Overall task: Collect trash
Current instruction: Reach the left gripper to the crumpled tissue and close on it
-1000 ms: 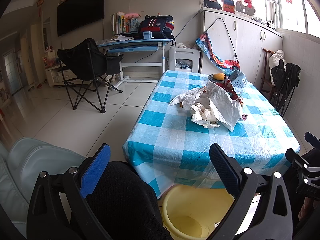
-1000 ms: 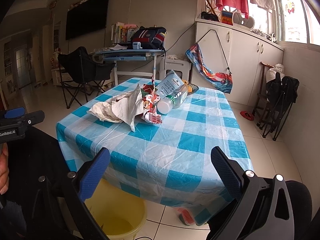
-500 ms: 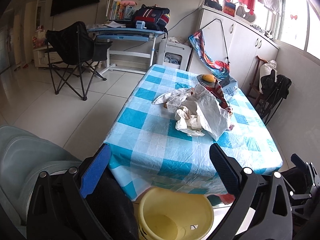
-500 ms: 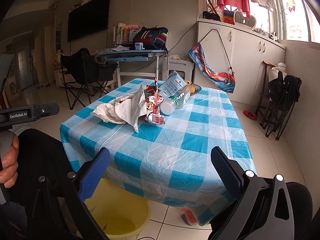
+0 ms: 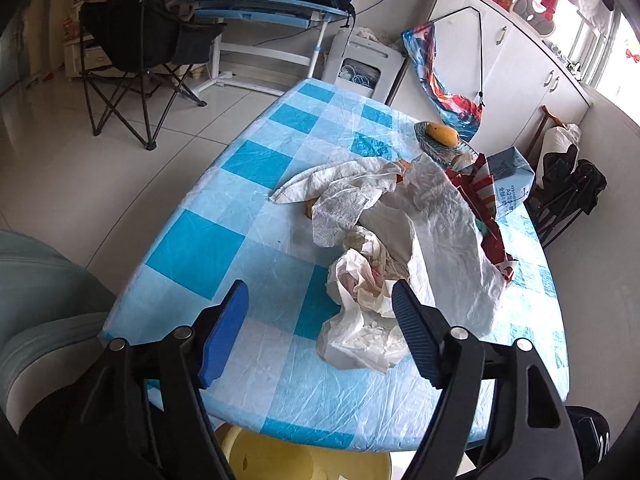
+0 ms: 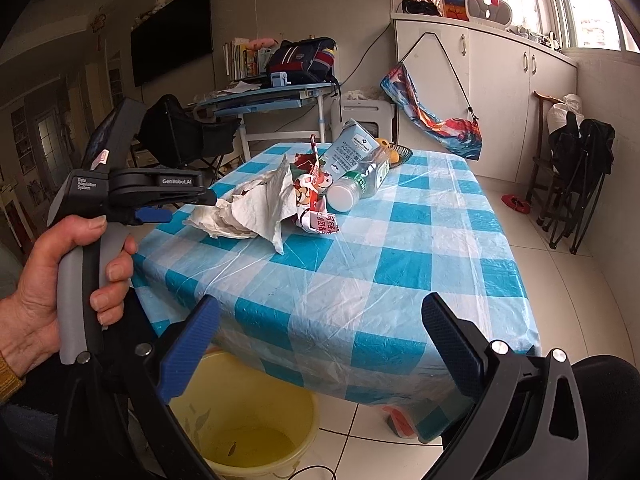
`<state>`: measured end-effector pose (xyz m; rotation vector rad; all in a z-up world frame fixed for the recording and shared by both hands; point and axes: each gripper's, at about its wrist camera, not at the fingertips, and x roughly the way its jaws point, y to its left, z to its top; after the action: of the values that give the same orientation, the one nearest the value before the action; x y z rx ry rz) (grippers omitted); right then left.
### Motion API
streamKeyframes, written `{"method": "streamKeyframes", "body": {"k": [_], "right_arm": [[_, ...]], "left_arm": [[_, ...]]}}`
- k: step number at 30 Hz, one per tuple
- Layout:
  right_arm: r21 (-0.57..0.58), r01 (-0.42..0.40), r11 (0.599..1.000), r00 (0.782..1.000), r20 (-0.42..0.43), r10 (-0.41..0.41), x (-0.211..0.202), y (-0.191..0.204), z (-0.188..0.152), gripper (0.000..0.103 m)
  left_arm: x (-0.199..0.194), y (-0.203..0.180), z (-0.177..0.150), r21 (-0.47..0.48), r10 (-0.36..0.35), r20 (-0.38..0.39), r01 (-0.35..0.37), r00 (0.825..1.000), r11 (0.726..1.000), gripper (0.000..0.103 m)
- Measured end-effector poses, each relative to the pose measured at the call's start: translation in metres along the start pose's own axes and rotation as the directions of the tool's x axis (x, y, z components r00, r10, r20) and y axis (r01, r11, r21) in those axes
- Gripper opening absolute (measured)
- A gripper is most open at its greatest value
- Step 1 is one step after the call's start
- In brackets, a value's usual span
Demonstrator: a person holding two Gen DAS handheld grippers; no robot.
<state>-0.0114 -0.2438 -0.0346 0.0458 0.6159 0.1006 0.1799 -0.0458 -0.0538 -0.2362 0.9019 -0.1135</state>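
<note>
A heap of trash lies on the blue-checked table (image 5: 224,240): crumpled white paper and plastic (image 5: 384,248), a red printed wrapper (image 5: 484,208), a blue milk carton (image 5: 510,178). In the right wrist view the heap (image 6: 256,210) also has a clear bottle (image 6: 360,182) and the carton (image 6: 352,148). My left gripper (image 5: 320,304) is open, low over the table's near edge, its right finger beside the crumpled paper. It also shows in the right wrist view (image 6: 176,204). My right gripper (image 6: 320,324) is open and empty before the table's front edge. A yellow bucket (image 6: 244,424) stands on the floor under that edge.
A dish with a yellow fruit (image 5: 440,136) sits behind the heap. A black folding chair (image 5: 136,52) and a blue desk (image 5: 260,8) stand at the back left. White cabinets (image 6: 500,92) line the right wall, with folded black chairs (image 6: 576,184) beside them.
My left gripper has moved forward and down over the table, close to the crumpled paper. My right gripper has stayed nearly still and open.
</note>
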Motion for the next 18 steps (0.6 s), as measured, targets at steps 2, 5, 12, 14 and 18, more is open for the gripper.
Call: {"method": "streamKeyframes", "body": {"k": [2, 5, 12, 14, 18], "right_arm": [[0.009, -0.007, 1.0, 1.0, -0.01, 0.007, 0.002, -0.001, 0.0, 0.097], [0.031, -0.017, 0.999, 1.0, -0.018, 0.018, 0.004, -0.004, 0.001, 0.097], [0.056, -0.053, 0.997, 0.997, -0.046, 0.056, 0.013, -0.003, 0.003, 0.097], [0.045, -0.056, 0.997, 0.997, -0.052, 0.058, 0.015, -0.001, 0.002, 0.097], [0.025, -0.05, 0.998, 0.997, -0.053, 0.051, 0.015, 0.003, 0.001, 0.097]], "left_arm": [[0.018, -0.008, 0.0, 0.049, -0.013, -0.049, 0.016, 0.999, 0.999, 0.031], [0.023, -0.015, -0.004, 0.138, -0.006, -0.071, 0.016, 0.997, 0.99, 0.012], [-0.009, 0.011, -0.005, 0.217, -0.065, -0.099, 0.085, 0.993, 0.973, 0.008], [-0.009, 0.014, -0.004, 0.207, -0.065, -0.098, 0.084, 0.993, 0.975, 0.016], [-0.003, 0.015, -0.006, 0.168, -0.028, -0.061, 0.038, 0.998, 0.985, 0.068]]}}
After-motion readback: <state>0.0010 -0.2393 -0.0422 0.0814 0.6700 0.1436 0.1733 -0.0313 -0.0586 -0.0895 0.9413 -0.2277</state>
